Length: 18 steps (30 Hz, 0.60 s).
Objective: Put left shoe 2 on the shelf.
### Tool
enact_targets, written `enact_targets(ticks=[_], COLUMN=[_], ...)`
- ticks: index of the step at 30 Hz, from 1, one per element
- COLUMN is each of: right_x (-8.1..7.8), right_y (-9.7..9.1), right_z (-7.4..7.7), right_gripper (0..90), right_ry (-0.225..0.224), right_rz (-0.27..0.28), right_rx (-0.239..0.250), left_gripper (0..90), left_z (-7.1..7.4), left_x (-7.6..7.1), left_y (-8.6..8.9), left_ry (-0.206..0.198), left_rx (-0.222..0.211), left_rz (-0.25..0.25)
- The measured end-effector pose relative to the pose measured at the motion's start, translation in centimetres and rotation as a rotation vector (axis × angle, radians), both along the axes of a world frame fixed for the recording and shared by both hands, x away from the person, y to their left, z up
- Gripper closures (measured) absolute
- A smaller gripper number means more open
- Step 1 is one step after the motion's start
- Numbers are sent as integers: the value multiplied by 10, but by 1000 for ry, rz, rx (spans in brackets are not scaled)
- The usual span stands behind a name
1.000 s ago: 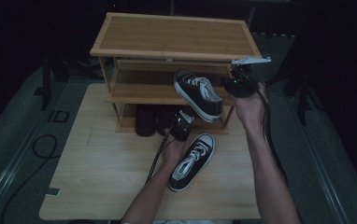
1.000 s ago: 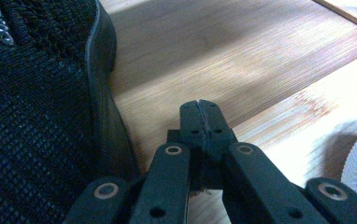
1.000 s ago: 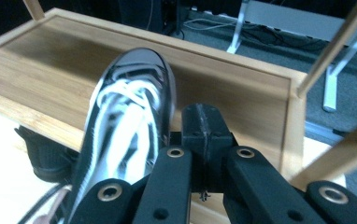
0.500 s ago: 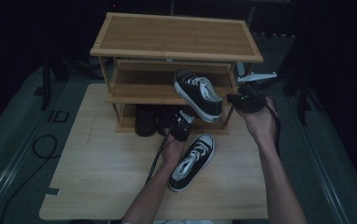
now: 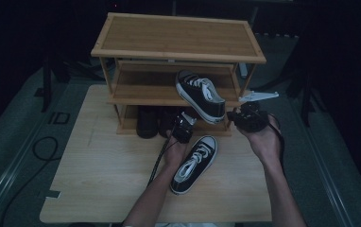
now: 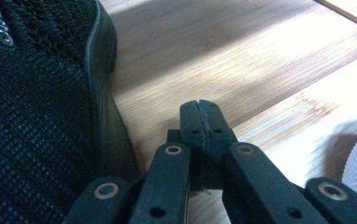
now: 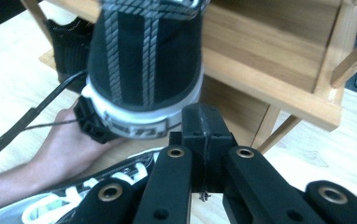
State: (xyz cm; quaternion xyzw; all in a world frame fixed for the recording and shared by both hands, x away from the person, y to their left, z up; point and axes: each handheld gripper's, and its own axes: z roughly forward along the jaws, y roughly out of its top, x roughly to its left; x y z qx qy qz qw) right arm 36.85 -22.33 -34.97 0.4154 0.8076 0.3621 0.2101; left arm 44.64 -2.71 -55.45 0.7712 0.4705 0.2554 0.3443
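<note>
Two sneakers and a wooden rack (image 5: pixel 178 38) on a table (image 5: pixel 98 175), seen from above and along each gripper. One sneaker (image 5: pixel 201 94) is perched on the middle shelf (image 5: pixel 141 97), its heel jutting over the front edge and its toe toward the back; in the right gripper view its striped heel (image 7: pixel 144 60) hangs above and just beyond the closed jaw tips. The second sneaker (image 5: pixel 195 163) lies on the table in front of the rack, toe toward the rack, just beside the left hand (image 5: pixel 175 153). A pair of dark shoes (image 5: pixel 157 122) is stored on the bottom level.

The left gripper (image 5: pixel 184 128) is held low at the bottom shelf, between the dark shoes and the second sneaker; its jaws are pressed together on nothing, a dark knit shoe (image 6: pixel 36 102) being seen close at their left. The right gripper (image 5: pixel 244 118) is held at the rack's right front post, near the perched sneaker's heel but apart from it, jaws likewise closed and empty.

Compared with the frame a second earlier, the right gripper is found lower and nearer the person, having come down from beside the middle shelf; the left gripper and both sneakers are unchanged in place
</note>
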Motion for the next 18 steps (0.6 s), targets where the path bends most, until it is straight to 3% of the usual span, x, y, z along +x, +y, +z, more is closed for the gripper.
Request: enact_targets(ticks=[8, 18], right_x=[-15, -19], right_y=[7, 12], right_z=[-4, -2], right_gripper=[900, 900], right_ry=[-15, -25], right_rz=[42, 72], right_rx=[-24, -34], left_gripper=[898, 898], left_z=[0, -1], left_x=[0, 0], left_y=[0, 0], left_ry=[0, -5], left_rx=[-5, -1], left_rz=[1, 0])
